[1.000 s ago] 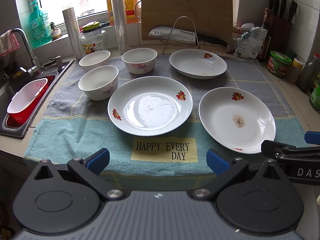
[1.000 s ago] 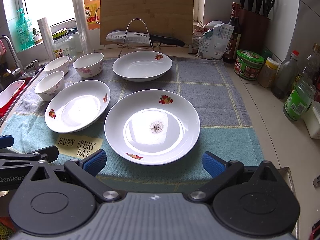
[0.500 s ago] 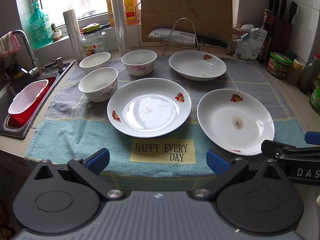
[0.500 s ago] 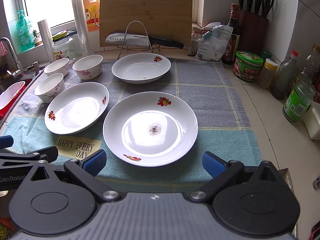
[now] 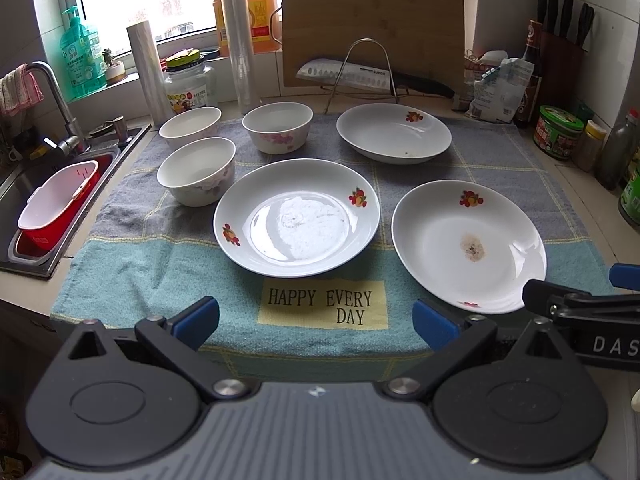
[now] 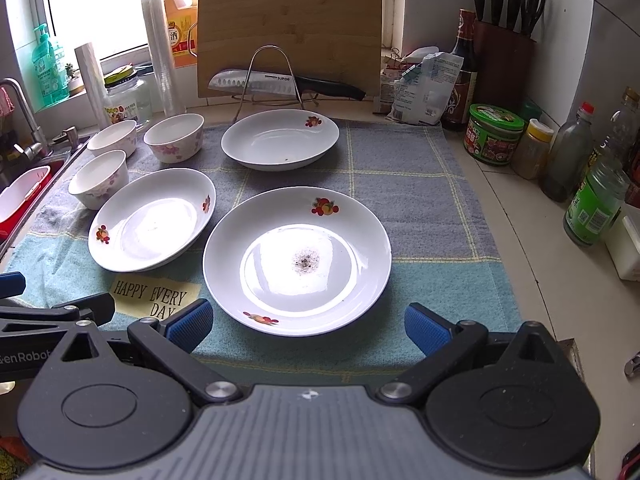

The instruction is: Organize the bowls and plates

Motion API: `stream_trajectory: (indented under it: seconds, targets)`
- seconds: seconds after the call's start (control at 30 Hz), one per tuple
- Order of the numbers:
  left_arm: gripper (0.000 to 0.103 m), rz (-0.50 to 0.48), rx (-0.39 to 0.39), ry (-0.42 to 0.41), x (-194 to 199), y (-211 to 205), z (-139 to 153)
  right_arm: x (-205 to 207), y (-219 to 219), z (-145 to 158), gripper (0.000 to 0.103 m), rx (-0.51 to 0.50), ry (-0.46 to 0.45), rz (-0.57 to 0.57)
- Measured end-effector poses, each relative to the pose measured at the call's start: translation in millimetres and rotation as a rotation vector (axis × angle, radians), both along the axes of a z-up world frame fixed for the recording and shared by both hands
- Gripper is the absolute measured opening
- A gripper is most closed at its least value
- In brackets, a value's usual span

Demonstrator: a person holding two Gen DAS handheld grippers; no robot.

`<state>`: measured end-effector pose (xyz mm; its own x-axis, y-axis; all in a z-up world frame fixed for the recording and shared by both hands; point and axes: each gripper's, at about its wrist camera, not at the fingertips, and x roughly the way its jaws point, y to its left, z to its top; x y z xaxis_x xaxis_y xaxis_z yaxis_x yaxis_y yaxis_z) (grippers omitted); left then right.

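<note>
Left gripper (image 5: 316,322) and right gripper (image 6: 306,320), fingers spread apart and empty, at frame bottom; three plates (image 5: 297,218) and three bowls (image 5: 196,170) on a towel (image 5: 136,264) at centre.

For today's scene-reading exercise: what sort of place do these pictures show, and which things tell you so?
Most likely a home kitchen counter: a sink with a tap at the left, a knife block against the wall, and a cutting board behind plates and bowls.
</note>
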<state>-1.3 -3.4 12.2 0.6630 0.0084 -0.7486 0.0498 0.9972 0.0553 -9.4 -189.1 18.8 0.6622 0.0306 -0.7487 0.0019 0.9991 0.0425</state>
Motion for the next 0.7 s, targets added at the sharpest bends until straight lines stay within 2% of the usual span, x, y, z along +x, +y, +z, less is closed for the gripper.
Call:
stream_trajectory:
  seconds: [0.7]
  targets:
    - [0.102,0.001,0.002,-0.003,-1.1,-1.8,1.7,-1.7,-0.9,3.1,0.103,-0.003,-0.013,0.002]
